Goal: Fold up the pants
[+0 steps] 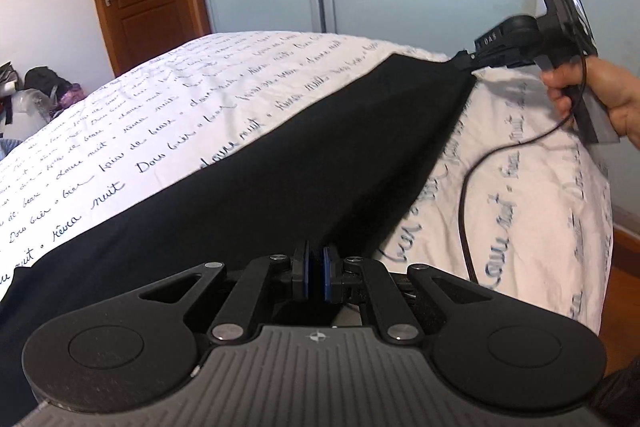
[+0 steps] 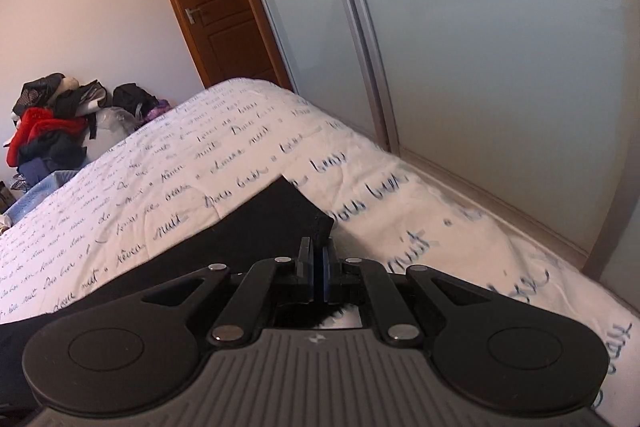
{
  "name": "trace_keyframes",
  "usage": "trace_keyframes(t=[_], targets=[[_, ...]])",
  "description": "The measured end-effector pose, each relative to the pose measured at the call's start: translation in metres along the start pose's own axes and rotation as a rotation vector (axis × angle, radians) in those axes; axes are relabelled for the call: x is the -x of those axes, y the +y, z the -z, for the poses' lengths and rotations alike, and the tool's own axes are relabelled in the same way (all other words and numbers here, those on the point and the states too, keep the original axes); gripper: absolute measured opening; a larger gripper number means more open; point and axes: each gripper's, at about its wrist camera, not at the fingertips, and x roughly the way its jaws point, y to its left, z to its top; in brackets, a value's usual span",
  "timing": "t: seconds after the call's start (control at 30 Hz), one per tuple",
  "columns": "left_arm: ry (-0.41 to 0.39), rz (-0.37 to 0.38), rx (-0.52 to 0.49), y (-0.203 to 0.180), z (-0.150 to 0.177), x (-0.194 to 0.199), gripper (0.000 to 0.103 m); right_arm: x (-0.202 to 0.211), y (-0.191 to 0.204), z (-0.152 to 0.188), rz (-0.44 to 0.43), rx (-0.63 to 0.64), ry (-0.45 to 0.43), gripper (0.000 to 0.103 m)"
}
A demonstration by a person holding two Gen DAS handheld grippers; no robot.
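Left gripper clamped on near edge of black pants, right gripper pinching far corner, fabric stretched btwn both over printed bedsheet

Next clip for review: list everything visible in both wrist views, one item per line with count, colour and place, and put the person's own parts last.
pants: one, black, stretched over the bed between the two grippers
bed cover: one, white with dark handwriting print, covering the bed
door: one, brown wood, closed, behind the bed
wardrobe sliding doors: pale frosted panels, beside the bed
clothes pile: one heap, red, black and blue, at the far wall
cable: one, black, hanging from the right gripper
left gripper: black, jaws shut on the pants
right gripper: black, jaws shut on a pants corner
hand: one, holding the right gripper's handle
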Motion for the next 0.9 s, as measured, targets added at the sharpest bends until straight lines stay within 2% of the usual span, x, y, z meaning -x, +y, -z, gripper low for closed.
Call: trace_keyframes(t=[0.1,0.3,0.4,0.43,0.5,0.57,0.6,0.67,0.73,0.77,0.83,0.9], targets=[[0.009,0.006,-0.029,-0.004,0.005,0.001,0.013,0.003,-0.011,0.004,-0.008,-0.034,0.005,0.005],[0.031,0.021,-0.066,-0.005,0.010,-0.002,0.013,0.004,-0.012,0.006,0.001,-0.017,0.019,0.005],[0.042,0.023,-0.060,-0.004,0.009,-0.002,0.019,0.002,-0.015,0.005,0.002,-0.023,0.046,0.009],[0.038,0.028,-0.059,-0.004,0.008,0.001,0.020,0.006,-0.015,0.005,0.009,-0.026,0.030,0.014],[0.023,0.050,-0.045,-0.001,0.005,0.007,0.027,0.021,-0.012,0.005,0.087,-0.011,-0.065,0.022],[-0.002,0.072,-0.012,0.002,0.000,0.013,0.033,0.039,-0.002,0.007,0.155,0.032,-0.176,0.024],[-0.014,0.078,0.005,0.004,-0.003,0.014,0.033,0.045,0.003,0.009,0.123,0.060,-0.198,0.025],[-0.032,0.078,0.042,0.007,-0.008,0.013,0.035,0.043,0.017,0.012,-0.007,0.121,-0.146,0.028],[-0.019,0.046,0.065,0.007,-0.012,0.005,0.036,0.027,0.027,0.019,-0.073,0.152,-0.028,0.029],[0.002,0.026,0.066,0.006,-0.012,-0.002,0.036,0.019,0.028,0.022,-0.084,0.151,0.013,0.029],[0.050,-0.004,0.058,0.003,-0.010,-0.015,0.035,0.008,0.023,0.027,-0.051,0.129,0.042,0.028],[0.070,-0.031,0.041,-0.001,-0.009,-0.020,0.035,0.012,0.012,0.027,-0.050,0.045,0.007,0.029]])
